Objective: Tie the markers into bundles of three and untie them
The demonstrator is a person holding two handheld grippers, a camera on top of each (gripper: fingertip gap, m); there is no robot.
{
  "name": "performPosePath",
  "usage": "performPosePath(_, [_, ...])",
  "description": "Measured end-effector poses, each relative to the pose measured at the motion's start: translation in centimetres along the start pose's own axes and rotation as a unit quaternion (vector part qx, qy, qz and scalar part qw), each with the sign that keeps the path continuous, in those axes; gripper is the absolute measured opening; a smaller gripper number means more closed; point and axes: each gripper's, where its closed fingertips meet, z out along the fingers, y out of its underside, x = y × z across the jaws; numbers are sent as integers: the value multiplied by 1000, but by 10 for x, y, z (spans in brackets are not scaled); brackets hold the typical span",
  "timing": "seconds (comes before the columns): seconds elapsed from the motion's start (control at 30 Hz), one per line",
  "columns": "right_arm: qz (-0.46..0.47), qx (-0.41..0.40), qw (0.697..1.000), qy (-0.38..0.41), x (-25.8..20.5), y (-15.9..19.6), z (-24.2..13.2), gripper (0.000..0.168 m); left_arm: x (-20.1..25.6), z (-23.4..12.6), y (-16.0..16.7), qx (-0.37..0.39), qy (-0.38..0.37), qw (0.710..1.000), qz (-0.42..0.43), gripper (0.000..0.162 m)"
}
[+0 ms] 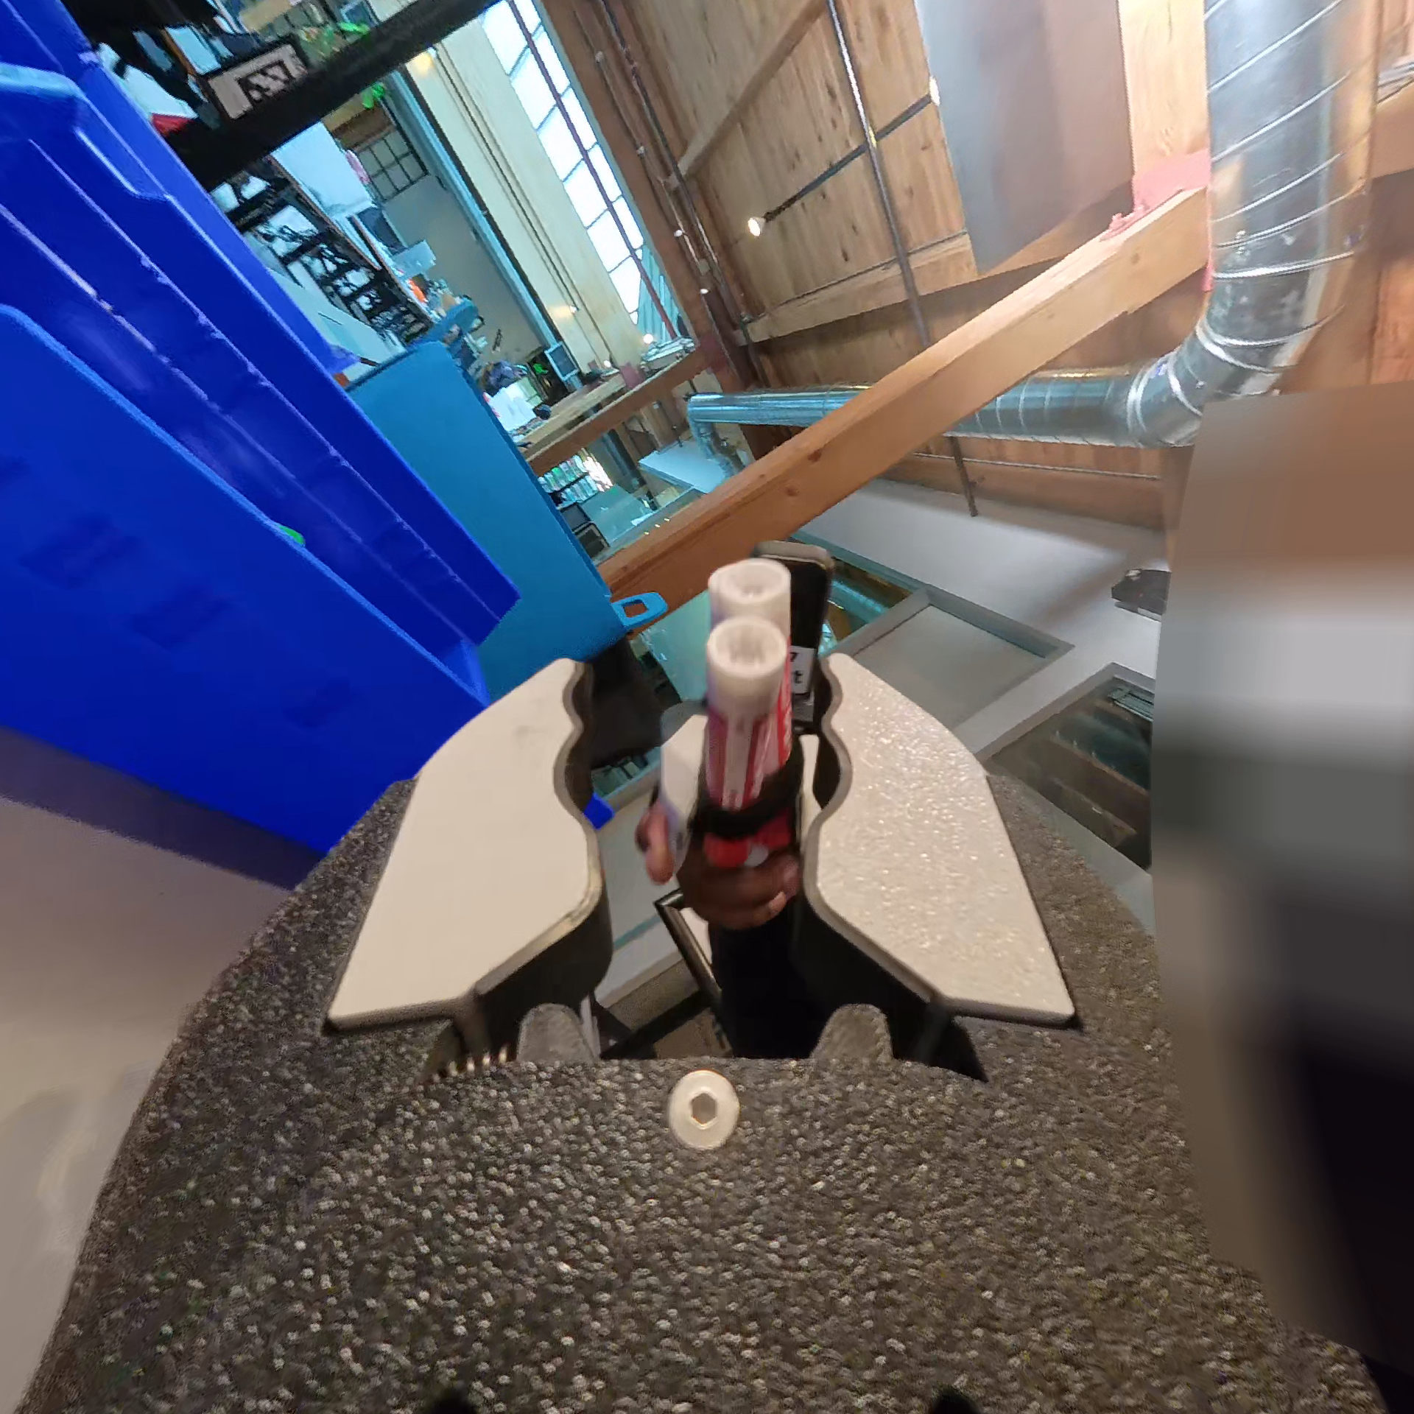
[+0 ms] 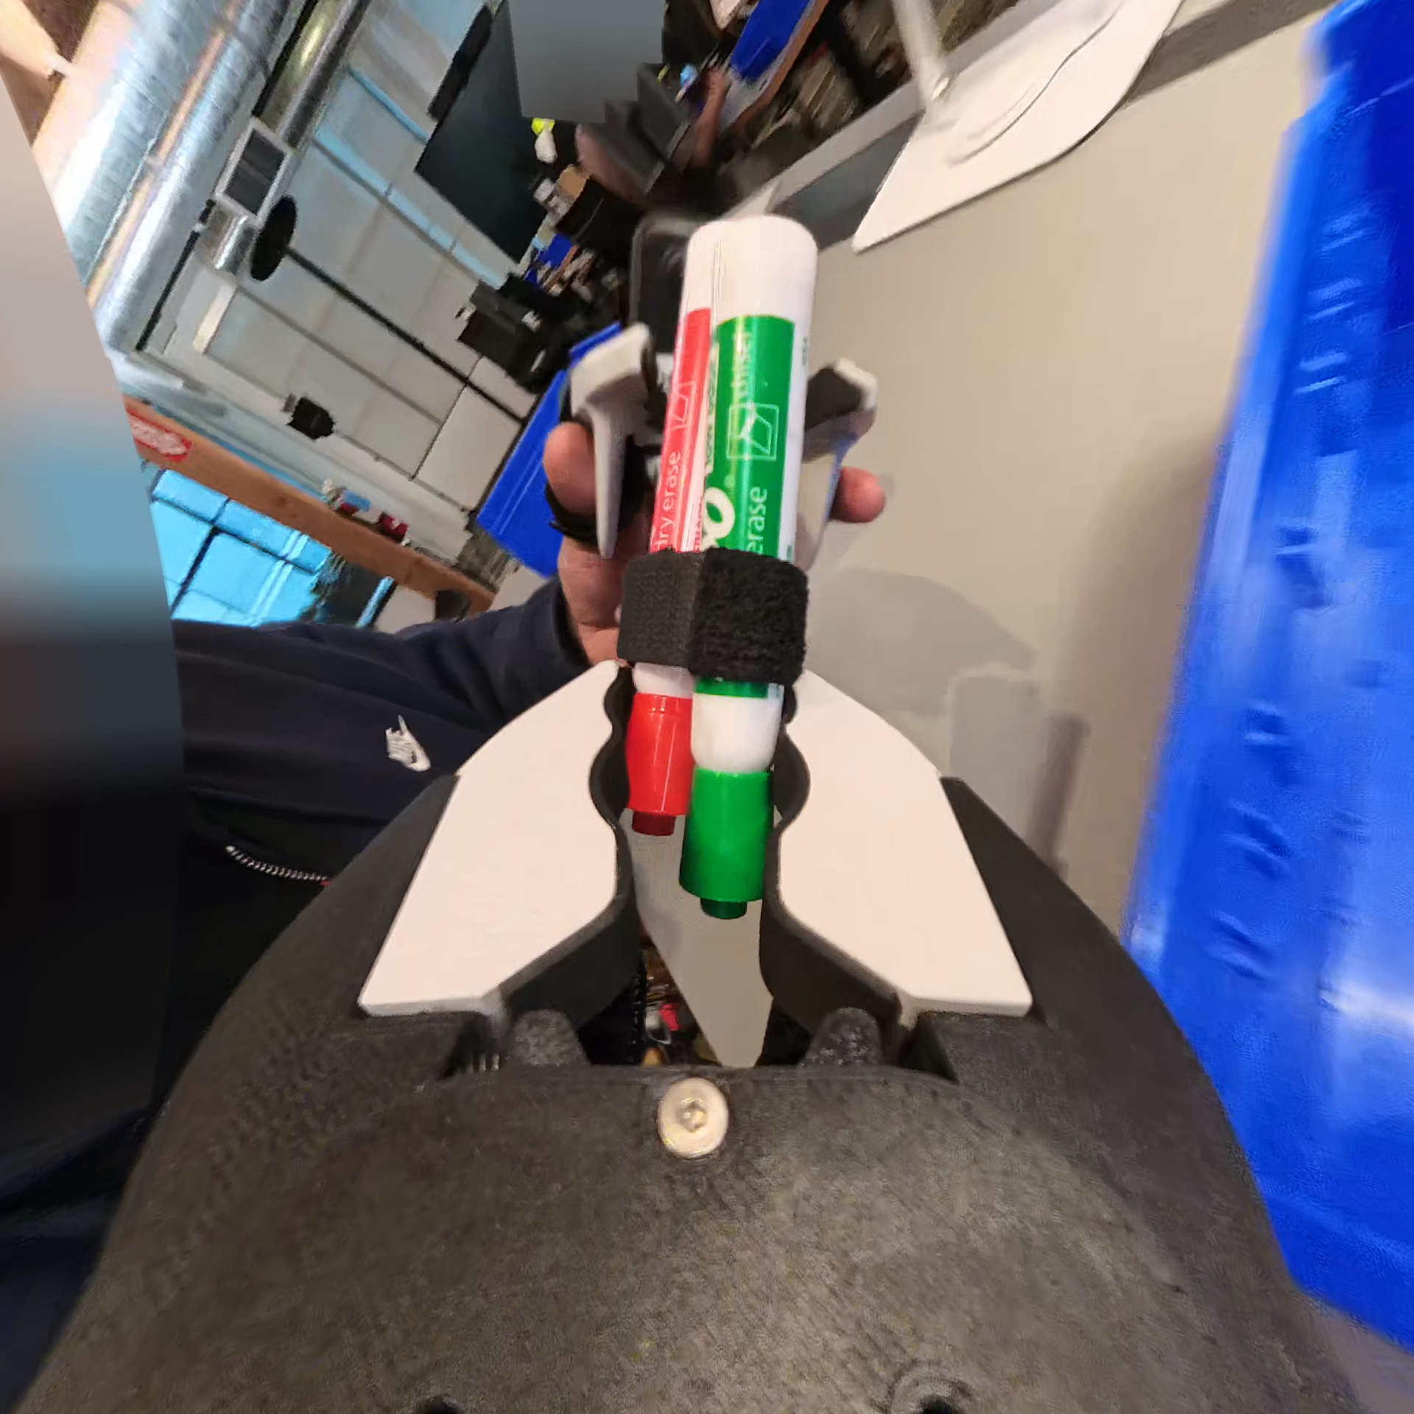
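- Grey foam-covered housing fills the bottom of the left wrist view; past it the left gripper (image 1: 700, 773) stands with its pale fingers (image 1: 490, 826) spread apart, a clear gap on each side of the bundle of markers (image 1: 746, 719) between them.
- Whether the right-hand finger brushes the bundle is hard to tell; nothing looks clamped.
- Two white marker butt ends point back at the camera, with a black strap (image 1: 731, 822) round the barrels farther off. Behind sits a hand (image 1: 734, 880), and a stack of blue bins (image 1: 191, 459) rises on the left.
- Black housing again comes first in the right wrist view, then the right gripper (image 2: 700, 754), its fingers narrowed onto the cap end of the bundle: the red cap (image 2: 658, 757) and green cap (image 2: 725, 834) sit between them, held.
- Just beyond the fingertips a black hook-and-loop strap (image 2: 715, 616) wraps the barrels; a third marker is hidden behind the two that show.
- Farther along, the other gripper, in the person's hand (image 2: 593, 551), straddles the white butt end without closing on it.
- Judged by look, the bundle is light and stiff, with smooth barrels that could slide lengthwise; the fuzzy strap is soft and gives the surest purchase, its loose flap being the place to pinch for undoing.
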Motion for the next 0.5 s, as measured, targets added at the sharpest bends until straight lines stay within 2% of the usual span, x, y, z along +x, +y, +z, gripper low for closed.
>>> performPosePath(0.13, [-16, 26, 994, 109, 44, -26, -63, 34, -14, -10, 4, -11, -33, 999, 0, 55])
performPosePath(0.23, [12, -35, 984, 177, 101, -21, -88, 34, -19, -25, 10, -10, -51, 999, 8, 53])
performPosePath(0.37, [57, -126, 972, 188, 145, 2, -75, 34, -22, -44, 21, -14, -68, 998, 7, 52])
performPosePath(0.5, [27, -202, 949, 240, 163, 22, -59, 36, -19, -60, 31, -17, -81, 996, 18, 51])
